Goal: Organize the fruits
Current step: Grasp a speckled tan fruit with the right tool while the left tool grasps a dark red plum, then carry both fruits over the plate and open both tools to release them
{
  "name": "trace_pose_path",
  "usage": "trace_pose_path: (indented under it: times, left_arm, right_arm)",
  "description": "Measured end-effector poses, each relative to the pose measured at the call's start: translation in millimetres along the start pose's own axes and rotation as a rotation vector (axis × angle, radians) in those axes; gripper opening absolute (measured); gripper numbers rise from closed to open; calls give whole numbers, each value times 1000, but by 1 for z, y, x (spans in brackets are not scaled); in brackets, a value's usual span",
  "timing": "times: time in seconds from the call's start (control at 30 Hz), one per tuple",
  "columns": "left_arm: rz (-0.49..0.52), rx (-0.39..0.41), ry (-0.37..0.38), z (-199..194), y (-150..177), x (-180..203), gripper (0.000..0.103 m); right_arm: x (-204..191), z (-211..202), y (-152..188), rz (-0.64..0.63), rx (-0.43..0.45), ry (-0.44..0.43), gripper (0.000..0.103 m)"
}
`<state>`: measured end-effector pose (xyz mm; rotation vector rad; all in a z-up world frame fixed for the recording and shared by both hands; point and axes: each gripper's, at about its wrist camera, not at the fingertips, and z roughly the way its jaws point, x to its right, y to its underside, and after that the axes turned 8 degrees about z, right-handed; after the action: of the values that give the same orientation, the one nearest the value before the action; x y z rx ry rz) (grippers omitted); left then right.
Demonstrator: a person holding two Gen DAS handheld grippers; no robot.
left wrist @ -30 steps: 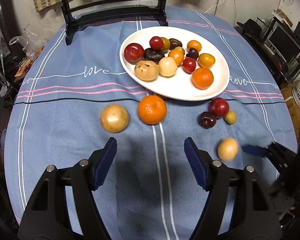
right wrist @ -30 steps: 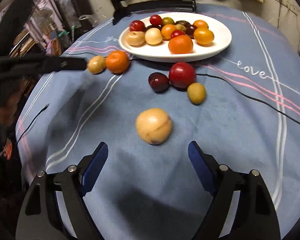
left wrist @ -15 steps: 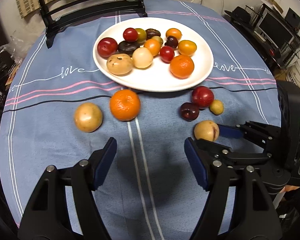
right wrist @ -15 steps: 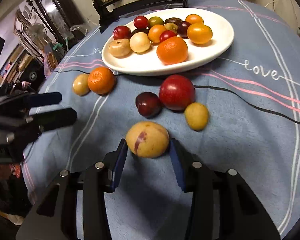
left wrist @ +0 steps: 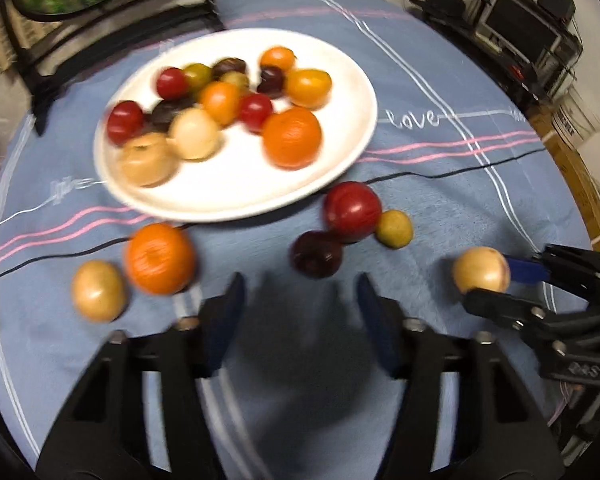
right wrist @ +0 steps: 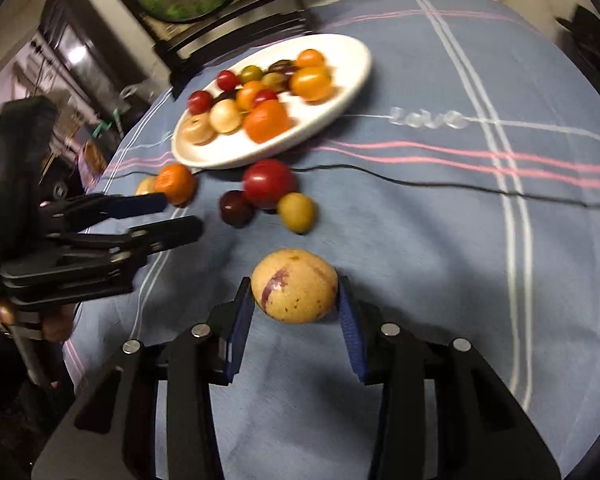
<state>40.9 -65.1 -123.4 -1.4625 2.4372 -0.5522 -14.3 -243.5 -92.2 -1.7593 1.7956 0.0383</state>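
A white plate [left wrist: 340,168] [right wrist: 340,92] at the back holds several fruits. On the blue cloth before it lie an orange [left wrist: 160,258], a tan fruit [left wrist: 98,290], a red fruit [left wrist: 352,210], a dark plum [left wrist: 317,254] and a small yellow-green fruit [left wrist: 395,228]. My left gripper [left wrist: 300,308] is open, its jaws closing with nothing between them; the dark plum lies just ahead of its tips. My right gripper [right wrist: 296,304] is closing on a tan fruit with a purple streak [right wrist: 294,286], both pads pressing on its sides.
A black chair frame [left wrist: 100,40] stands behind the plate. Shelves with electronics [left wrist: 520,32] are off the table's right edge. The left gripper [right wrist: 180,216] reaches in from the left in the right wrist view, held by a hand [right wrist: 56,324].
The right gripper closed its jaws onto the streaked tan fruit and carried it to the right. The left gripper's jaws narrowed and it moved right, toward the dark plum.
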Motion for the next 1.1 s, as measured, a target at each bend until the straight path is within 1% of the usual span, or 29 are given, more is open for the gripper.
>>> trace_pose_path:
  times: [0.13,0.17,0.2,0.27,0.37,0.6,0.73,0.8,0.9,1.03,1.1]
  left_arm:
    - [1,-42,-3,25,-8,0,46]
    - [-1,-42,7,28,-9,0,41]
    - [2,-33,19,27,-10,1,33]
    - [18,-29,7,26,-12,4,33]
    - [27,-11,9,17,-9,4,33]
    - [-14,31,2,-18,10,-4,33]
    - [-38,56,-17,-39,20,-14,33]
    - [-56,83,-38,-52,16,-23,33]
    - [-74,121,-58,-67,4,-34,33]
    - [-76,183,-100,-88,-27,-47,33]
    - [-73,197,-119,-91,-43,-51,33]
  right_arm:
    - [1,-1,5,27,11,-9,42]
    - [1,0,6,28,13,-8,42]
    - [0,0,6,27,13,-9,42]
    - [0,1,7,28,13,-12,42]
    - [-3,1,7,20,12,-15,42]
    - [-13,1,11,-22,-5,-18,42]
    - [-24,-2,9,-59,-13,-26,42]
    - [-33,-8,0,-91,4,-33,42]
    - [-50,-22,-24,-151,56,-46,42]
    - [-74,-46,-69,-219,152,-77,42]
    - [-82,-51,-88,-238,183,-85,42]
